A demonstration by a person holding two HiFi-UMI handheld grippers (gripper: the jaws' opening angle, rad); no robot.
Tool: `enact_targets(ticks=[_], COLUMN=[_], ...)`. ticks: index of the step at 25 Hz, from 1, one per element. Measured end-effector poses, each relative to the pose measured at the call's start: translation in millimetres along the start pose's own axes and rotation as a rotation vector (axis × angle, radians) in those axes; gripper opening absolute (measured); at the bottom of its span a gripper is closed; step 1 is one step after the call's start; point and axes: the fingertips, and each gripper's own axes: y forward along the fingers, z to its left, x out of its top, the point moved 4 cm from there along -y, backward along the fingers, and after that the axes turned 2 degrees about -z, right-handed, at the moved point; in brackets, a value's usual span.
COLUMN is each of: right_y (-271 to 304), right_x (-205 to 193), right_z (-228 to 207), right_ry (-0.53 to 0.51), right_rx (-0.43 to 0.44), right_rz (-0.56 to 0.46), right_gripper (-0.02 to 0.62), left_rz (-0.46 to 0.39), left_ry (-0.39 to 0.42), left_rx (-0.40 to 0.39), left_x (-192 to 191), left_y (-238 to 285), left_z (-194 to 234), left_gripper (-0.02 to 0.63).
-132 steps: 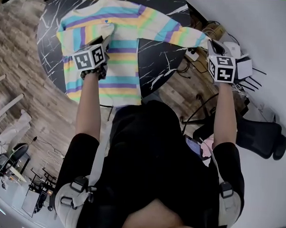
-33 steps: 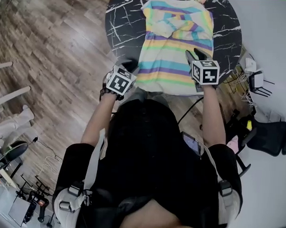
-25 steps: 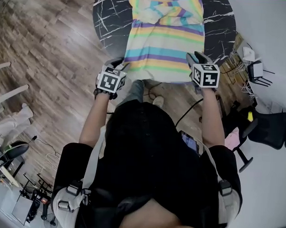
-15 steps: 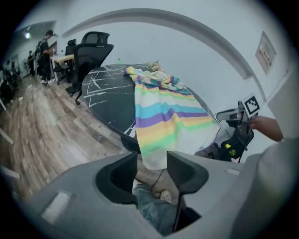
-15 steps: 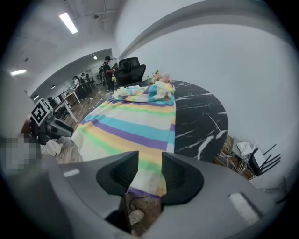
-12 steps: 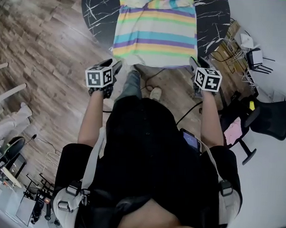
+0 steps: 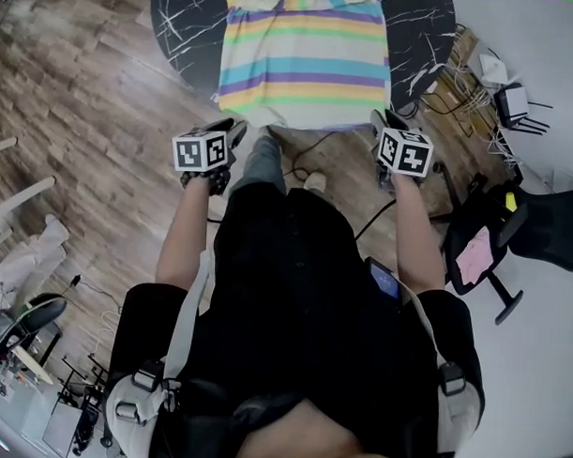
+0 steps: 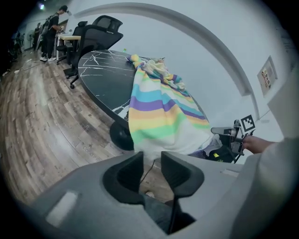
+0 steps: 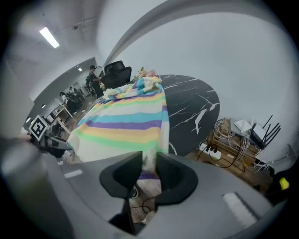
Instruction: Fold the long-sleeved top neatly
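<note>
Biggest worry first: the striped top [image 7: 307, 55] lies flat on the dark tabletop [image 7: 186, 23] with its white hem [image 7: 300, 116] drooping over the near edge, so an uneven tug could skew it or drag it off. The left claw [image 8: 152, 158] has just been closing but is released, only floor showing in its gap, so it might miss the corner. The right claw [image 9: 148, 161], also closing, has hem fabric in its gap but isn't clenched on it. The collar end is cut off in the head view, and the sleeves are just a bunched heap.

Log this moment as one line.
striped top: on black table, hem overhanging edge | left gripper: jaws just closing, hem at tips, ungripped | right gripper: jaws just closing, hem between, ungripped
</note>
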Motion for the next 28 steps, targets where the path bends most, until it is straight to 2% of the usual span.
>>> enact_targets(ticks=[2,3,6,8,9,11,14,19,25,28], right_y=[-3,-6,-16,-22,-24,-28,-32,-27,-21,-19], right_x=[-2,-2,-1,-3,-5,-8,-11,-14,-14,-16], right_z=[-1,-1,-5,-8,-9,-13,-18,-21,-22,-23], right_ry=[0.014,0.023,0.035,0.051,0.062,0.079,0.080,0.067,0.058,0.055], right_rx=[0.021,0.028,0.040,0.050,0.055,0.058,0.030,0.007,-0.026,-0.041], right_rz=[-0.012,-0.020,-0.044,-0.054,-0.056,-0.058,-0.058,-0.032,-0.009,-0.004], right_gripper=[0.041,0.035,0.029,0.029,0.029,0.029,0.029,0.029,0.029,0.029], left_rz=[0.002,0.009,0.045,0.040,0.027,-0.001,-0.057,-0.085,-0.067,-0.067], left_ry=[0.013,0.026,0.078,0.104,0.107,0.075,0.029,0.099,0.116,0.058], left_rx=[-0.002,-0.002,0.011,0.026,0.031,0.008,-0.012,-0.032,-0.148,-0.236], left_x=[-2,-4,-13,-17,-17,-18,-10,8,17,12], left_y=[-3,-5,-12,-17,-19,-19,-18,-10,10,15], left_z=[-1,-1,-2,-2,-1,1,6,12,20,17], left_gripper=[0.028,0.009,0.009,0.009,0.016,0.138,0.151,0.284,0.307,0.263])
